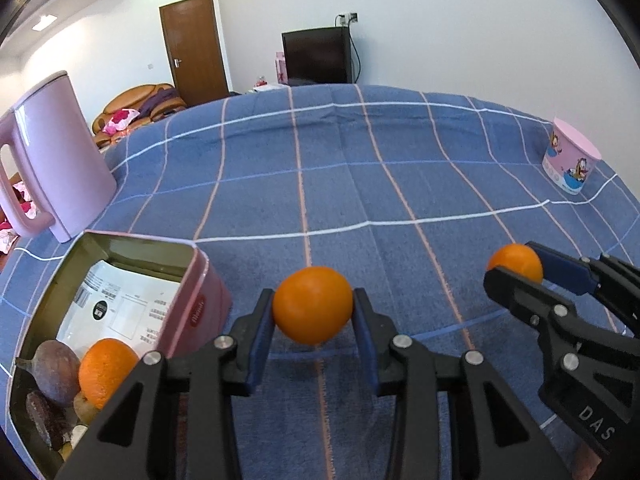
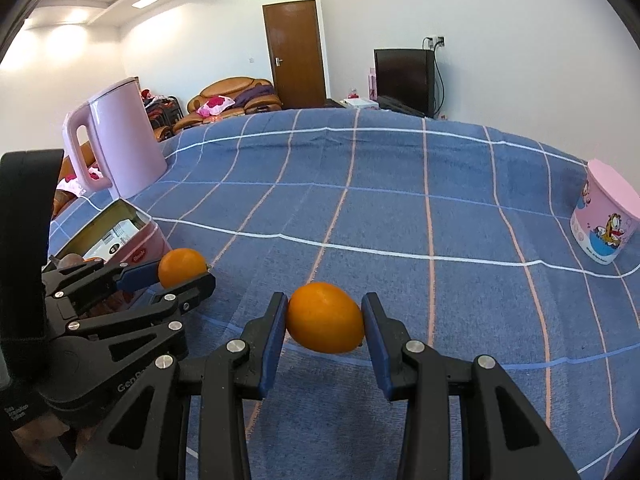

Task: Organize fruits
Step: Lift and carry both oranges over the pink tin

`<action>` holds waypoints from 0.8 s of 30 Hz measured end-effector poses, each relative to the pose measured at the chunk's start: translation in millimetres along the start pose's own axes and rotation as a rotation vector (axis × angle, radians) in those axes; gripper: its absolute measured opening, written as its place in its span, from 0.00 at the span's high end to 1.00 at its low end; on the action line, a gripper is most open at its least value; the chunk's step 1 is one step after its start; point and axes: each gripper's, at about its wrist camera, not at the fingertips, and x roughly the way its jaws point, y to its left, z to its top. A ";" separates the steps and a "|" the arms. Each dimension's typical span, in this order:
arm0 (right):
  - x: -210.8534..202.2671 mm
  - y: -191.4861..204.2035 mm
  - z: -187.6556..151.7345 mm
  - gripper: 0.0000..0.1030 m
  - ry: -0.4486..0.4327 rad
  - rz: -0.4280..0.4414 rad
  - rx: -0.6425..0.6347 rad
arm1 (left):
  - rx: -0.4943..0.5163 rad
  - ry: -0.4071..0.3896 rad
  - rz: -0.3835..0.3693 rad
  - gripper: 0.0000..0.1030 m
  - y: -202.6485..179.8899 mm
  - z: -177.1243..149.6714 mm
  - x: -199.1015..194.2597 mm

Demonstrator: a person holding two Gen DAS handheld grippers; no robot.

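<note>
- Broadly, a blue tablecloth (image 1: 360,184) with white and peach grid lines covers the whole work surface, slightly creased toward the far edge.
- Beyond it stands a white-walled room with a brown wooden door (image 2: 296,54), a dark screen (image 2: 404,76) with cables running up to a wall socket, and an orange-brown sofa (image 2: 236,94) strewn with pink cushions and clothes.
- On the cloth, a pink kettle (image 1: 56,160) stands at the far left, and a pink cartoon-printed tub (image 2: 604,220) sits near the right edge, well apart from everything else.
- A pink tin box (image 1: 200,300) lies open just in front of the kettle.
- The left gripper (image 1: 314,312) has its blue pads clamped on an orange (image 1: 314,304), held above the cloth just to the right of the tin.
- The right gripper (image 2: 325,318) is likewise closed around a second orange (image 2: 325,318), lifted over the cloth near its front-middle.
- Only the left wrist view looks down into the tin: a white printed packet (image 1: 120,304) lies on the bottom, with a third orange (image 1: 106,372), a brownish-purple fruit (image 1: 54,372) and other small dark pieces, too cramped to identify, gathered in the near corner.
- From the right wrist view the tin shows mostly its side wall and rim, the contents largely hidden behind the left gripper's body.
- That same view shows ceiling lights (image 2: 144,0) and more of the sofa, whereas the left wrist view crops the room tighter.
</note>
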 end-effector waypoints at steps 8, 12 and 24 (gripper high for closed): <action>-8.6 1.1 0.7 0.61 -0.043 0.002 0.005 | -0.006 -0.054 0.026 0.62 0.8 -0.6 -9.6; -12.9 1.0 -0.7 0.61 -0.064 0.004 0.005 | -0.005 -0.083 0.033 0.62 0.4 -2.7 -15.6; -26.4 7.2 -3.4 0.61 -0.134 -0.008 -0.010 | -0.020 -0.143 0.045 0.62 1.9 -5.8 -28.4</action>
